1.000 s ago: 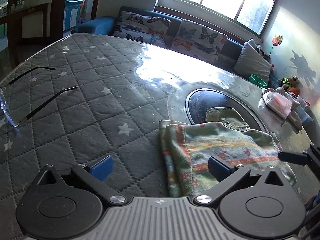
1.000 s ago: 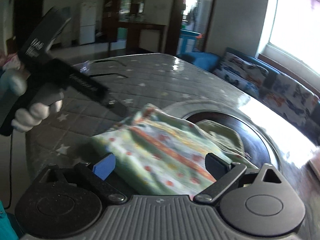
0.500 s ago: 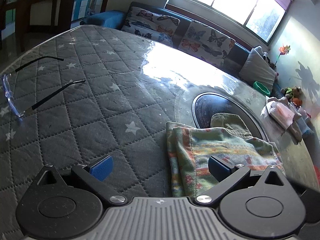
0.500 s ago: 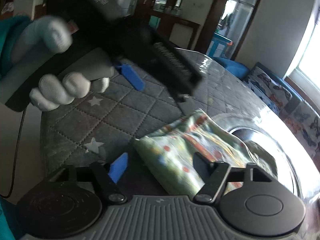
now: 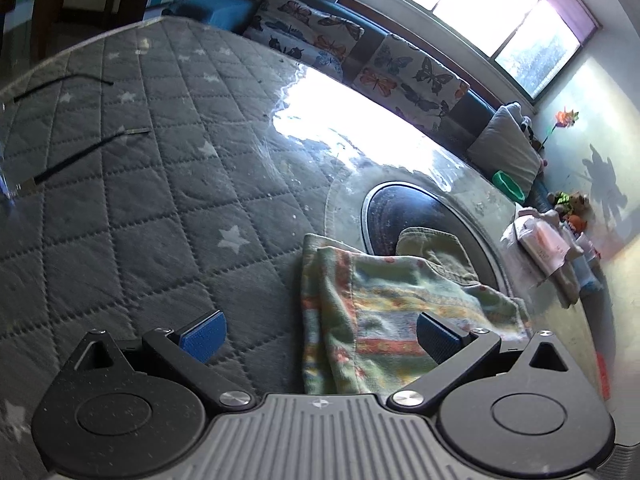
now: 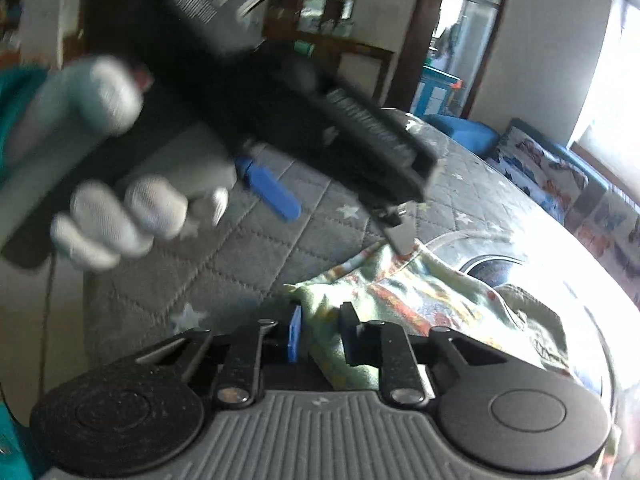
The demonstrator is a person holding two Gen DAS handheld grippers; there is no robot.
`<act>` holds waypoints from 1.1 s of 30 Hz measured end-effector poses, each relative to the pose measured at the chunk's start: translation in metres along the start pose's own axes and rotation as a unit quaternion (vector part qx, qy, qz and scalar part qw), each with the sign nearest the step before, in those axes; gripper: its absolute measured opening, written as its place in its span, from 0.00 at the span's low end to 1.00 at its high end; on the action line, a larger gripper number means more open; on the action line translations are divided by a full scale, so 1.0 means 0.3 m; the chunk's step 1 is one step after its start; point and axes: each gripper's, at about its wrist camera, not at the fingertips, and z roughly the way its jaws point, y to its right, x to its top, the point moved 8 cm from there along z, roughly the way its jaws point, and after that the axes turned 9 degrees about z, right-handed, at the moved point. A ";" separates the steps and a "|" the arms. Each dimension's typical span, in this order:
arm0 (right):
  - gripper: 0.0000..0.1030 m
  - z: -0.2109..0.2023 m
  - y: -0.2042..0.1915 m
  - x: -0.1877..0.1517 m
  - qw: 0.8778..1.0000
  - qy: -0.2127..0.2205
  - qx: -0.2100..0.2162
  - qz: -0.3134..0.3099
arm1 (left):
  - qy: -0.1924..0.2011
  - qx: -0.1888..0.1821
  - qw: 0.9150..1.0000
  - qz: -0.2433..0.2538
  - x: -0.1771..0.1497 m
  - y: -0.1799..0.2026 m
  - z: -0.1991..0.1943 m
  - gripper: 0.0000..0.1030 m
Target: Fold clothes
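On the grey quilted star-print cover [image 5: 132, 216] spread over the round worktop [image 5: 480, 204], a small patterned garment [image 5: 384, 312] in green, yellow and orange lies in a compact bundle, its far end hanging over the dark round inset [image 5: 388, 216] at the worktop's middle. It is doubled over at least once: along the side facing the quilted cover a layered edge shows, one thickness on another, and an olive-green part sticks out past the far end.

The left gripper [image 5: 316, 330] hangs over the garment's near end with its jaws spread wide, holding nothing; one blue pad is over the cover, the other over the cloth. In the right wrist view the right gripper [image 6: 318, 336] has its jaws drawn close together with a corner of the garment between them, so it looks to be pinching that edge, though motion blur keeps me from being sure the pads press the cloth. A white-gloved hand [image 6: 132, 208] grips the left tool's handle above.

As for progress, the garment is already partly folded, yet the bundle is uneven and the protruding part loose. This could be a further fold being taken, or a finished bundle being tidied or lifted away. A pair of glasses [image 5: 76, 152] lies well apart on the cover.
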 end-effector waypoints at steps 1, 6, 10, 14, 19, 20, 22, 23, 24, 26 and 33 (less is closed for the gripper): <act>0.14 -0.008 0.009 0.005 1.000 0.004 0.004 0.011 | -0.003 -0.007 1.000 -0.010 -0.002 0.000 0.002 1.00; 0.12 -0.051 0.054 0.031 0.997 0.022 0.021 0.067 | -0.032 -0.055 0.996 -0.064 -0.021 0.020 0.028 0.99; 0.11 -0.082 0.082 0.041 0.994 0.034 0.031 0.097 | -0.044 -0.083 0.990 -0.108 -0.029 0.025 0.050 0.97; 0.11 -0.111 0.101 0.041 0.992 0.041 0.036 0.110 | -0.054 -0.105 0.985 -0.129 -0.028 0.039 0.065 0.90; 0.11 -0.138 0.112 0.034 0.991 0.047 0.045 0.119 | -0.057 -0.119 0.980 -0.147 -0.029 0.046 0.084 0.77; 0.11 -0.141 0.110 0.032 0.991 0.047 0.046 0.119 | -0.058 -0.122 0.980 -0.148 -0.030 0.048 0.087 0.74; 0.11 -0.145 0.105 0.029 0.991 0.048 0.047 0.117 | -0.060 -0.126 0.979 -0.148 -0.033 0.052 0.095 0.62; 0.11 -0.143 0.102 0.028 0.991 0.048 0.048 0.117 | -0.063 -0.128 0.979 -0.149 -0.036 0.055 0.100 0.58; 0.11 -0.140 0.099 0.027 0.991 0.047 0.048 0.116 | -0.065 -0.128 0.978 -0.151 -0.041 0.054 0.105 0.48; 0.11 -0.135 0.099 0.027 0.991 0.046 0.049 0.114 | -0.071 -0.130 0.976 -0.157 -0.050 0.053 0.114 0.40; 0.12 -0.117 0.088 0.023 0.991 0.039 0.052 0.115 | -0.071 -0.126 0.978 -0.149 -0.059 0.054 0.123 0.26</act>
